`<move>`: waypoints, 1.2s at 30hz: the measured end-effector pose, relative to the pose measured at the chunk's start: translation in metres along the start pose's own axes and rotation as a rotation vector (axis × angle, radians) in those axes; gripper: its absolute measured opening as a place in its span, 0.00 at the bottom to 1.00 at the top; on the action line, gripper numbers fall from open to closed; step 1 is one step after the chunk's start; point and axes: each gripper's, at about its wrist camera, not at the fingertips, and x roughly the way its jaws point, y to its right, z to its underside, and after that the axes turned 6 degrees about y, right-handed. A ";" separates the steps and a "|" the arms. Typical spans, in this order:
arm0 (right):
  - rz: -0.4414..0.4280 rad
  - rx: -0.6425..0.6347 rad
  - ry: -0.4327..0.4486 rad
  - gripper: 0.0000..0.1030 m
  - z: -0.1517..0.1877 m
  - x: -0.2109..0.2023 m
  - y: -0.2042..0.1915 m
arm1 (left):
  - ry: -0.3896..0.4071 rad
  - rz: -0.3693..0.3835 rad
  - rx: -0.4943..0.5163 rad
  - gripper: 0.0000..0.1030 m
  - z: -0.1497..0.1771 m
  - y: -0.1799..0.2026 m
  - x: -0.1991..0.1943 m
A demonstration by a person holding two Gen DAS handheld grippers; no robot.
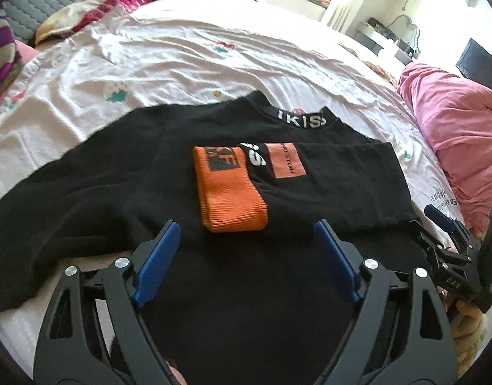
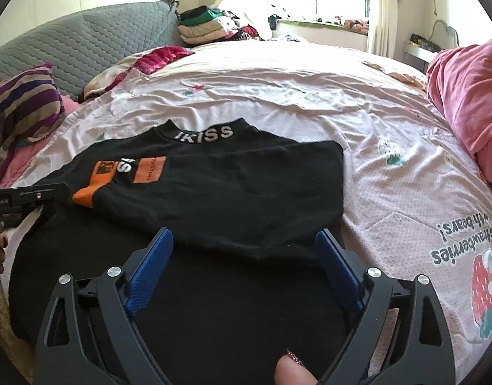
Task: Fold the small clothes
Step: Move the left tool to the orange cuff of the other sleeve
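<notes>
Sweater (image 1: 124,192) hem behind left gripper (image 1: 247,232)

"IKISS" is read in white letters on the collar band (image 2: 204,134) of the black top (image 2: 233,189); a white "SS" is seen between its orange patches. "DAS" is stamped on the right hand-held gripper (image 1: 451,250). Upside down, "strawberries" and "with bears!" are printed on the bedsheet (image 2: 406,147); the orange patch's lettering is too small to read

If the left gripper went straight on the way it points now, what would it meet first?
Most likely the black sweater just below the orange cuff of its folded sleeve. The left gripper is open, nothing between its pads; depth is unclear.
</notes>
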 end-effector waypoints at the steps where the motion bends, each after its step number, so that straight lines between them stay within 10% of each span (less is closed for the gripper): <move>1: -0.001 0.002 0.001 0.92 0.000 0.000 -0.001 | 0.010 -0.004 0.003 0.76 0.000 -0.002 -0.005; 6: -0.031 0.048 0.025 0.95 -0.004 -0.006 -0.010 | 0.048 -0.051 0.010 0.89 0.003 -0.010 -0.023; 36: -0.186 -0.132 0.061 0.95 -0.040 -0.007 -0.152 | 0.178 -0.191 -0.195 0.91 0.028 -0.112 -0.106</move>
